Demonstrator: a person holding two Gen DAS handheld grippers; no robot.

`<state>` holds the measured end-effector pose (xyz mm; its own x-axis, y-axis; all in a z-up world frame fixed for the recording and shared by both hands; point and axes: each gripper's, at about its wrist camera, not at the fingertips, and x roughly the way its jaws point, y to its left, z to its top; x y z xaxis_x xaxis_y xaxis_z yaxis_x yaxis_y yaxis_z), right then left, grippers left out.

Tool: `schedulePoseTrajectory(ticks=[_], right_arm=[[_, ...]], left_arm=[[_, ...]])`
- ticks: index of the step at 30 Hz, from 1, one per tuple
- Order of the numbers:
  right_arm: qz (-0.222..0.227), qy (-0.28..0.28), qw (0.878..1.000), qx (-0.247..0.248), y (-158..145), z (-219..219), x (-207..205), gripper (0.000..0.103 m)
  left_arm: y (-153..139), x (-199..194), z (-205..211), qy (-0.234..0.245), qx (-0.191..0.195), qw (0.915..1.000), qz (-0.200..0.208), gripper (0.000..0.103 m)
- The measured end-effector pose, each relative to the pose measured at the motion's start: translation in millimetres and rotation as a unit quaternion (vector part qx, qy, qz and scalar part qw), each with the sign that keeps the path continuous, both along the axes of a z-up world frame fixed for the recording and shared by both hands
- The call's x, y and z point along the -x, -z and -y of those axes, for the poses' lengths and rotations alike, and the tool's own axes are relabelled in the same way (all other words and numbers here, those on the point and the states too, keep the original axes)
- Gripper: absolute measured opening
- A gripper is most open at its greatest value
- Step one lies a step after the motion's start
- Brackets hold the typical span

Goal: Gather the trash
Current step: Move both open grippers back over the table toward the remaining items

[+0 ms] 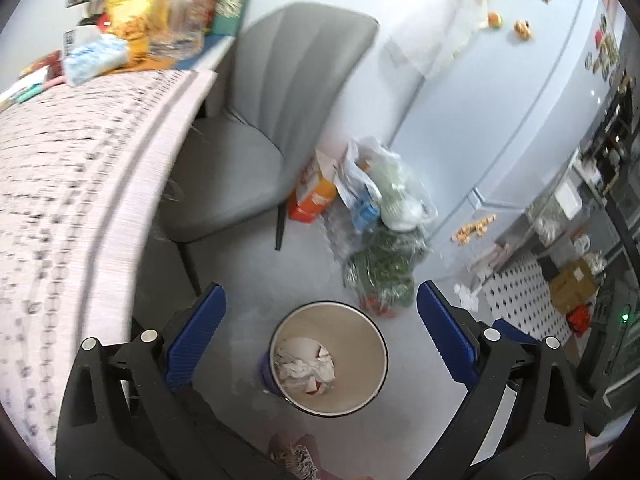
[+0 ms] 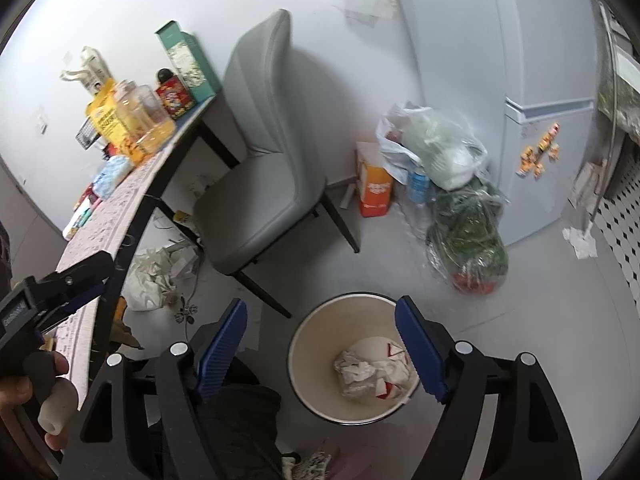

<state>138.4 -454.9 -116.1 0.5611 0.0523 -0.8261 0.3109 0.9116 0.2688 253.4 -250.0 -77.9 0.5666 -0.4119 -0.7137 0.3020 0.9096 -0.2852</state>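
A round beige waste bin stands on the grey floor right below both grippers. Crumpled white paper with red-and-white scraps lies at its bottom. My left gripper hangs above the bin, wide open, with nothing between its blue pads. In the right wrist view the same bin and its paper trash show between the fingers of my right gripper, which is also open and empty. More crumpled white paper lies on the floor under the table.
A grey chair stands by a table with a patterned cloth and packets on it. An orange carton, plastic bags of greens and a pale fridge are behind the bin. Paper scraps lie near the fridge. A hand grips a handle at the left.
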Motion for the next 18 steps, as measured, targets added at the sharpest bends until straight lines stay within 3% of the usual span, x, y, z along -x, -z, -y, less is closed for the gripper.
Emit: schedulePoseTrajectory(ticks=[9,18], right_arm=[[0.033,-0.053,0.998,0.007,-34.4,-57.3,-10.8,0.082],[0.061,-0.102,0.993,0.014,-61.3,-114.4,-16.0,0.089]], left_arm=[[-41.0,31.8,-62.4,-0.057,-0.008,0.9967,0.057,0.096],[-61.5,60.7,-116.3,-0.106,-0.002,0.9906,0.086,0.097]])
